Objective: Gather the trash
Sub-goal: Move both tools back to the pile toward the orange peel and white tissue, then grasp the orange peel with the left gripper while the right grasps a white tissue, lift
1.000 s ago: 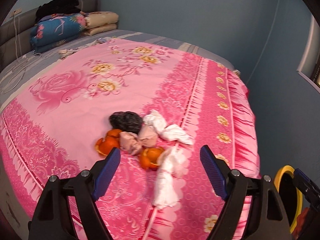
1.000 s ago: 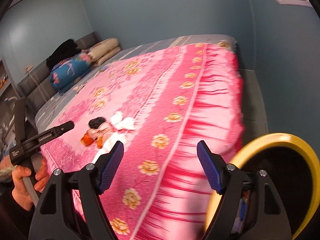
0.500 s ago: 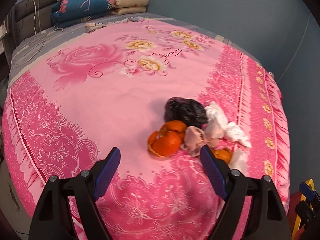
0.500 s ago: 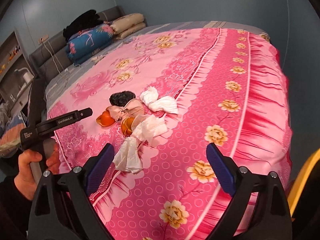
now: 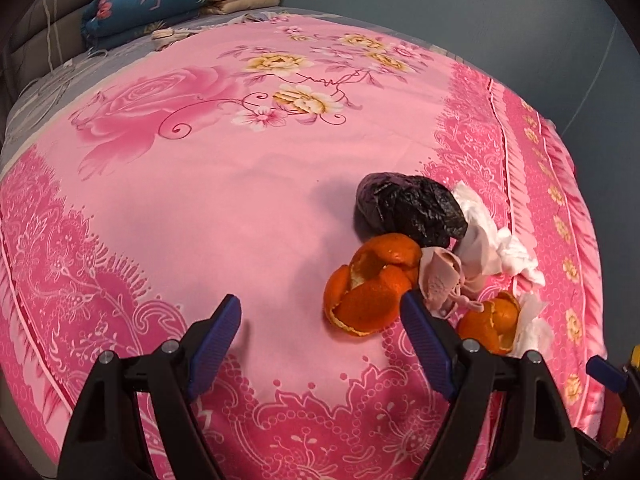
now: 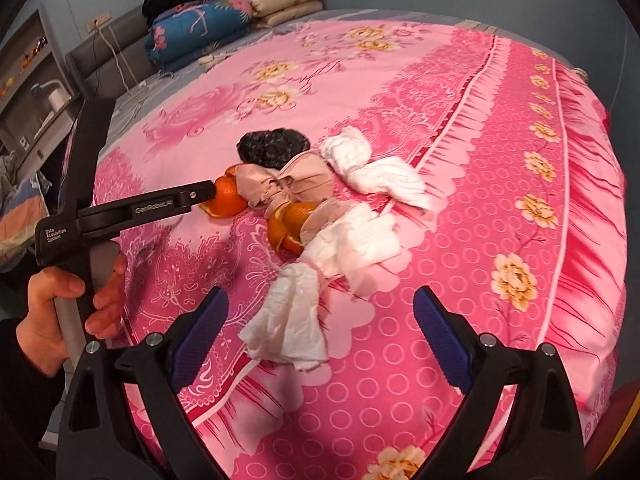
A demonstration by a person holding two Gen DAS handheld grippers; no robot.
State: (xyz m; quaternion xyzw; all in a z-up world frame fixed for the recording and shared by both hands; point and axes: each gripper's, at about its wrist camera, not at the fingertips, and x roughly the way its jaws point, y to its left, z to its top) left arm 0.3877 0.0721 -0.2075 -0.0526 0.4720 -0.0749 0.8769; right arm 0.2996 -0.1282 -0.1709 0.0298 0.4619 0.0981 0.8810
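A pile of trash lies on the pink bedspread (image 5: 240, 208). It has a big orange peel (image 5: 370, 284), a second orange peel (image 5: 490, 320), a crumpled black bag (image 5: 408, 208), beige wrappers (image 5: 444, 276) and white tissues (image 5: 504, 244). My left gripper (image 5: 320, 340) is open and empty, with the big peel just ahead of its right finger. My right gripper (image 6: 320, 336) is open and empty above a white tissue (image 6: 292, 324). The right wrist view also shows the peels (image 6: 226, 200), black bag (image 6: 272, 146), more tissues (image 6: 376, 172) and the left gripper (image 6: 200, 196) beside the peel.
Folded quilts and pillows (image 6: 224, 20) are stacked at the head of the bed. A grey headboard (image 6: 108, 56) and a shelf (image 6: 32, 76) stand at the left. The bed edge drops off at the right (image 6: 600, 220). A yellow rim (image 5: 634, 356) shows at the far right.
Both grippers have moved closer to the trash pile. The left gripper has shifted left, so the big orange peel now lies just ahead of its right finger. Both stay open.
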